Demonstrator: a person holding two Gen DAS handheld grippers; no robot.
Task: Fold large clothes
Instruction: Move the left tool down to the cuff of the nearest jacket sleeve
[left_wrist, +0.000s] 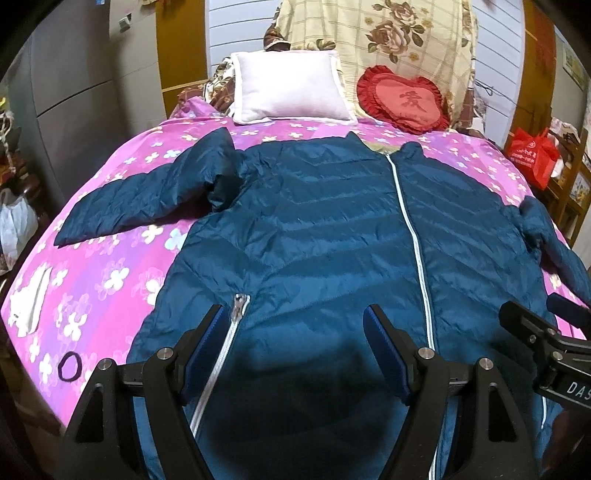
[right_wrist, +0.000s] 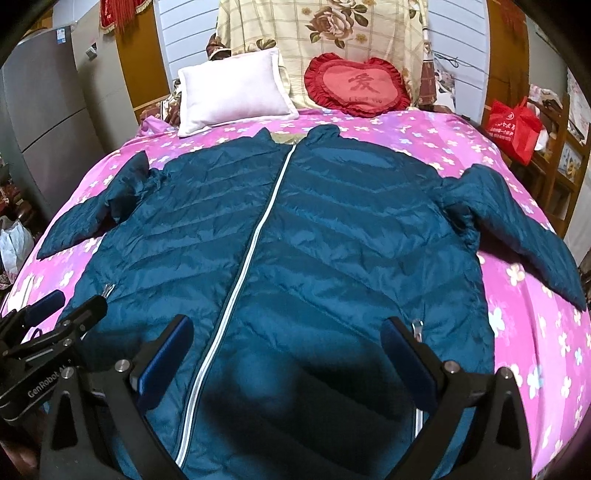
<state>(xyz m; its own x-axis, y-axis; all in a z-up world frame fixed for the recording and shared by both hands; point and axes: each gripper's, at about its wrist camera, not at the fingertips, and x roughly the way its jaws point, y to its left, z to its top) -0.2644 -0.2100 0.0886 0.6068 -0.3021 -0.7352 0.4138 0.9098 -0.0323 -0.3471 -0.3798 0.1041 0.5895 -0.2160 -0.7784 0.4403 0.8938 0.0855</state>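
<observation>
Since it's a quilted puffer, the jacket (right_wrist: 295, 236) prob light, soft, slick shell, springs back when folded; lies flat front-up on bed w/ pink floral sheet (right_wrist: 517, 350), zipped, sleeves spread out to both sides. Best hold: hem corners or a sleeve cuff (left_wrist: 74, 229), pinch the fabric edge, not the puffy middle. Left hand-held gripper (left_wrist: 295, 339) released, empty, over lower hem near pocket zip (left_wrist: 238, 304). Right hand-held gripper (right_wrist: 288, 347) also released, nothing between fingers, beside centre zipper (right_wrist: 255, 243). Hair tie (left_wrist: 69, 366) on sheet, pillows behind collar.
</observation>
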